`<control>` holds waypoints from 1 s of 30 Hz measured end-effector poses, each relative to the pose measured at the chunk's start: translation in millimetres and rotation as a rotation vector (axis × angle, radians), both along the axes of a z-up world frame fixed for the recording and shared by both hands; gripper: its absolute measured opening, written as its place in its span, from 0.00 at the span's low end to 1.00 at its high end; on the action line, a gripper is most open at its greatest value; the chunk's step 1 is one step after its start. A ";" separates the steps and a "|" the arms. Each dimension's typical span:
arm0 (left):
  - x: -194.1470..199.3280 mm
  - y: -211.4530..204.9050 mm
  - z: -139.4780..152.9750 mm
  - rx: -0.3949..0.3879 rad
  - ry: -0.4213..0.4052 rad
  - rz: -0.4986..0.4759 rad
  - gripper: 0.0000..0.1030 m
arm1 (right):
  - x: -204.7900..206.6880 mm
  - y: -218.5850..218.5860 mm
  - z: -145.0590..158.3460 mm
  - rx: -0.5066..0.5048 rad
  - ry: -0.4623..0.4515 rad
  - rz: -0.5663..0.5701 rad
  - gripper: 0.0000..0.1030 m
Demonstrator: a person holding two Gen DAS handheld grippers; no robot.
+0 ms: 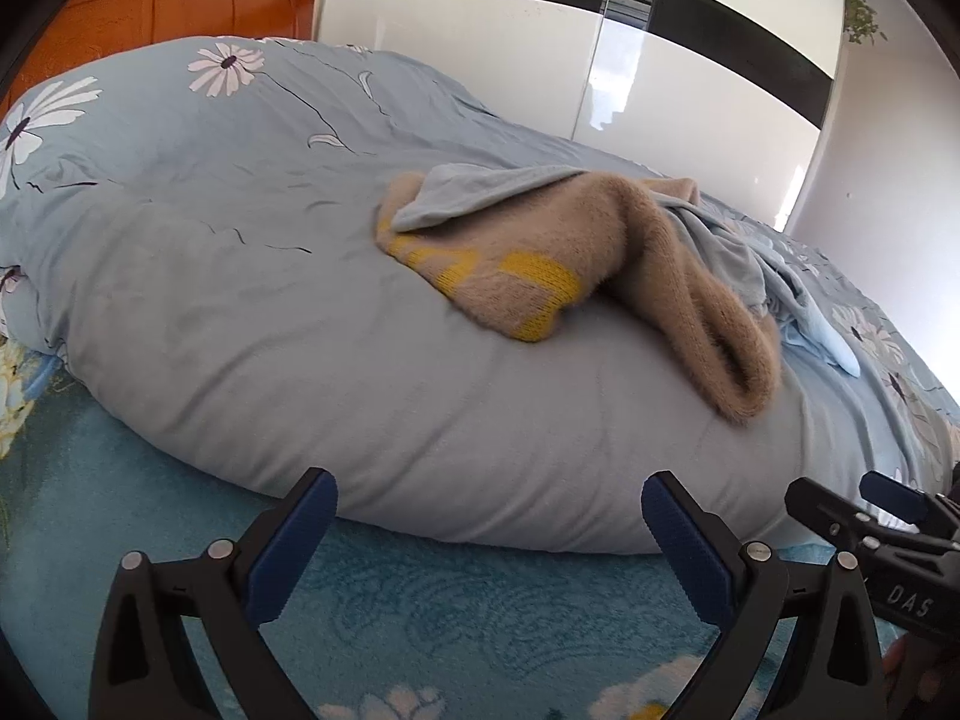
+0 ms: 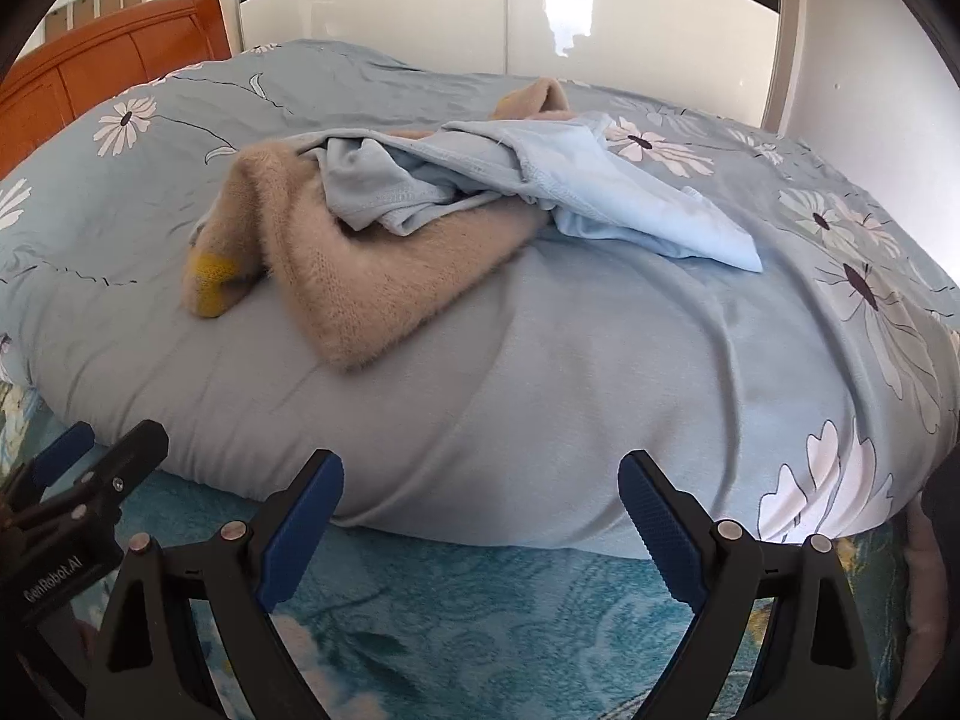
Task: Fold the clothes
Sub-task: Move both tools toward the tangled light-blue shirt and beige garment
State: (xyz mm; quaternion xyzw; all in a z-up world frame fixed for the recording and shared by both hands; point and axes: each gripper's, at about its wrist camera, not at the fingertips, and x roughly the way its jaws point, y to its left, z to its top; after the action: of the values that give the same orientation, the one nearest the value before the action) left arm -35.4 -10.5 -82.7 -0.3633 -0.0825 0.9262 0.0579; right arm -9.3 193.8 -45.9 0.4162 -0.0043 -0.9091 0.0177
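Note:
A fuzzy tan sweater with yellow patches (image 1: 540, 258) (image 2: 372, 276) lies crumpled on top of a puffy light blue duvet (image 1: 270, 312) (image 2: 570, 372). A light blue garment (image 1: 738, 258) (image 2: 540, 186) lies tangled over it. My left gripper (image 1: 486, 510) is open and empty, low in front of the duvet's near edge. My right gripper (image 2: 480, 492) is also open and empty, beside the left one; it shows at the right edge of the left wrist view (image 1: 864, 510). The left gripper shows at the left edge of the right wrist view (image 2: 108, 450).
The duvet has white daisy prints (image 1: 225, 66) (image 2: 864, 294). Under it lies a teal patterned bedsheet (image 1: 456, 618) (image 2: 480, 618). An orange wooden headboard (image 1: 162, 6) (image 2: 114, 48) stands at the far left. A glossy white wardrobe (image 1: 600, 60) (image 2: 510, 12) stands behind the bed.

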 end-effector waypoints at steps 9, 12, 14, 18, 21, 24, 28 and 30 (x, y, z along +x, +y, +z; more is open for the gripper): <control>6.4 3.3 7.3 -0.035 0.023 -0.005 1.00 | 20.9 -0.2 -2.6 0.017 0.044 0.049 0.91; 5.6 2.7 5.7 -0.041 0.005 0.002 1.00 | 23.3 4.9 -3.9 -0.015 0.046 0.046 0.91; 6.6 3.5 6.3 -0.051 0.004 0.003 1.00 | 22.1 0.8 -2.4 -0.017 0.055 0.065 0.91; 7.1 2.4 5.4 0.009 0.015 -0.010 1.00 | 20.0 -0.7 -3.5 -0.009 0.059 0.097 0.91; 5.4 4.5 -1.6 0.014 -0.012 -0.016 1.00 | 16.6 2.3 -4.5 -0.012 0.059 0.077 0.91; 5.3 9.3 -6.7 -0.010 -0.025 -0.026 1.00 | 13.4 8.0 -6.3 -0.005 0.055 0.065 0.91; 6.3 16.0 -11.3 -0.035 -0.035 -0.042 1.00 | 10.8 12.8 -14.7 0.008 0.037 0.048 0.91; 6.4 20.4 -13.7 -0.053 -0.043 -0.061 1.00 | 9.0 17.0 -17.7 0.005 0.028 0.038 0.91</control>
State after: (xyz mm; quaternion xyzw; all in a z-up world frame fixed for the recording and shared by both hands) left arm -29.0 10.0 -96.5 -0.3868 -0.0482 0.9179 0.0747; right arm -0.3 210.8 -63.6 0.4034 0.0060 -0.9144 0.0340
